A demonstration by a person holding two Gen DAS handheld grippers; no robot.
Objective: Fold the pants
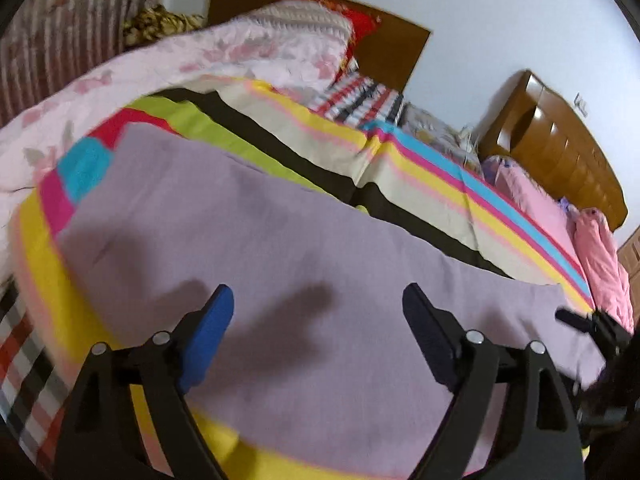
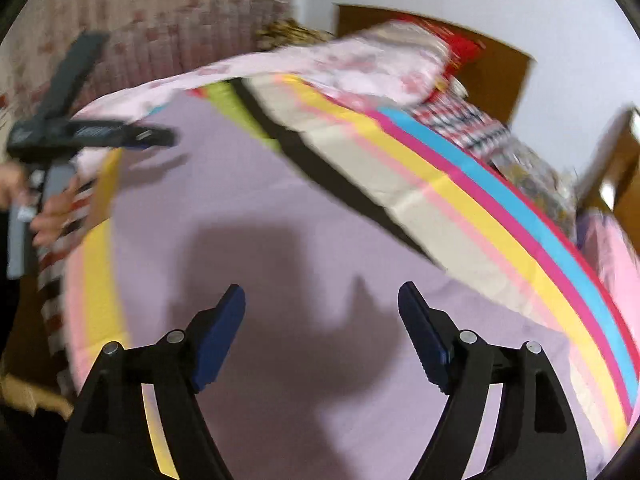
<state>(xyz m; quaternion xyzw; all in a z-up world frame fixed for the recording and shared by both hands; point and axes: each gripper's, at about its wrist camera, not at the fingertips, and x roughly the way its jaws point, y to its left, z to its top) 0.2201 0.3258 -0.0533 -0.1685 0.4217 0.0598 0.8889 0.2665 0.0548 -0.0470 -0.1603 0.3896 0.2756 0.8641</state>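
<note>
The lilac pants (image 1: 280, 240) lie flat as a long band across the striped bed sheet; they also fill the middle of the right wrist view (image 2: 260, 220). My left gripper (image 1: 318, 300) is open and empty, hovering just above the pants near their front edge. My right gripper (image 2: 320, 300) is open and empty above the pants further right. The left gripper shows from the side in the right wrist view (image 2: 152, 138), over the pants' left end. The right gripper's tip shows at the right edge of the left wrist view (image 1: 572, 318).
A striped sheet (image 1: 420, 168) covers the bed. A pink floral quilt (image 1: 240, 52) is heaped at the back left, with pillows and a wooden headboard (image 1: 384, 40) behind. Pink bedding (image 1: 600, 248) and a wooden cabinet (image 1: 560, 136) lie to the right. A checked cloth (image 1: 24, 360) hangs at the left.
</note>
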